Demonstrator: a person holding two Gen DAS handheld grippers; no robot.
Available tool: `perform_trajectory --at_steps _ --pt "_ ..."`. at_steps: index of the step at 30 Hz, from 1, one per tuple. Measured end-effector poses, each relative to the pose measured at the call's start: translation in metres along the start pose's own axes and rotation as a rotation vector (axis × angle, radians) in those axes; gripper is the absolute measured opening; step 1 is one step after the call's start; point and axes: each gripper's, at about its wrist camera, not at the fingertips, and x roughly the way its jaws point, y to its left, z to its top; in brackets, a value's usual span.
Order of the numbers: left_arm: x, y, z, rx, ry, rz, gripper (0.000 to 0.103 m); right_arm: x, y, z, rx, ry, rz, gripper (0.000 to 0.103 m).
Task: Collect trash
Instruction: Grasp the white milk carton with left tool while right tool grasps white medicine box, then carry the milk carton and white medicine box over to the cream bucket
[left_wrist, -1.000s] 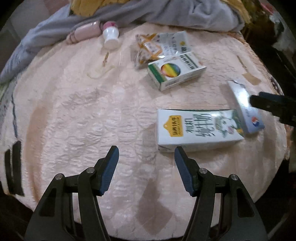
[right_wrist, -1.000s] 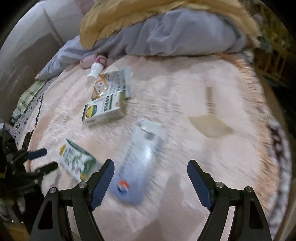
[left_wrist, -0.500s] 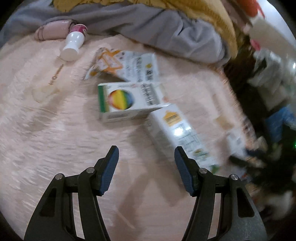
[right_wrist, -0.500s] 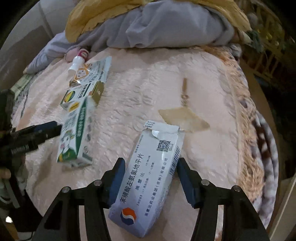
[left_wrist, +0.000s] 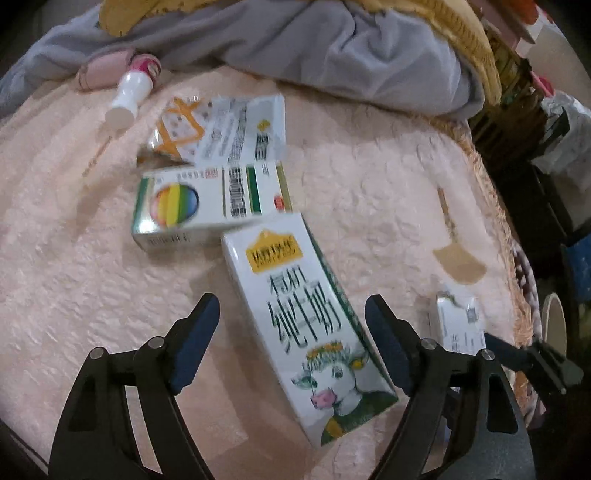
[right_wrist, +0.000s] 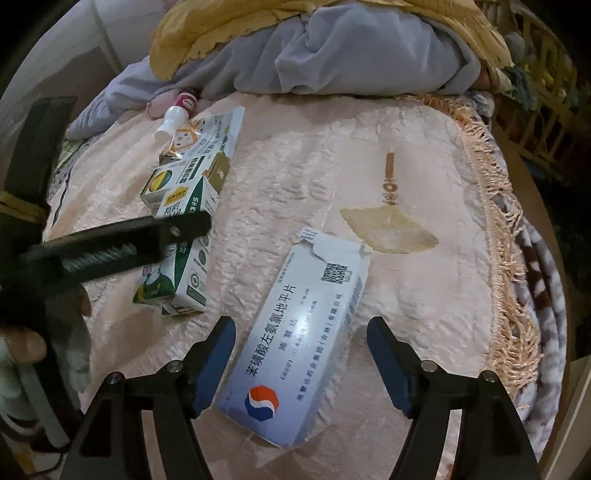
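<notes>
Left wrist: milk carton (left_wrist: 306, 325) lies lengthwise between the just-widened, non-gripping left gripper (left_wrist: 291, 343).
Right gripper (right_wrist: 301, 356), jaws just reopening, straddles the pill box (right_wrist: 295, 332), untouched; bare cloth (right_wrist: 424, 295) rightward.

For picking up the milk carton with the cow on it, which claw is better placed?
Left. The left claw already straddles the milk carton, jaws open on either side. The right claw sits open over the blue-and-white medicine box, away from the carton.
</notes>
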Motion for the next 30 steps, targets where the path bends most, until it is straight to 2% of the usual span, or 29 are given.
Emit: perform_trajectory --at_steps 1,2,4,8,13,30 --pt "0.001 0.0 -0.003 -0.001 0.015 -0.013 0.065 0.001 0.001 0.0 -0.01 0.004 -0.005 0.068" --pt "0.0 0.0 -0.005 0.003 0.018 -0.015 0.065 -0.001 0.002 0.001 -0.025 0.002 -0.017 0.059" --pt "-0.007 -0.002 -0.009 0.025 0.016 -0.019 0.062 -0.005 0.004 -0.001 -0.051 -0.008 -0.052 0.055" --pt "-0.033 -0.015 -0.017 0.077 -0.024 -0.045 0.061 -0.028 -0.005 -0.011 -0.025 -0.06 -0.022 0.054" --pt "-0.059 -0.042 -0.025 0.14 -0.068 -0.086 0.061 -0.06 -0.017 -0.03 0.004 -0.132 -0.044 0.053" --pt "-0.082 -0.137 -0.045 0.316 -0.114 -0.145 0.061 -0.131 -0.073 -0.073 0.152 -0.27 -0.06 0.053"
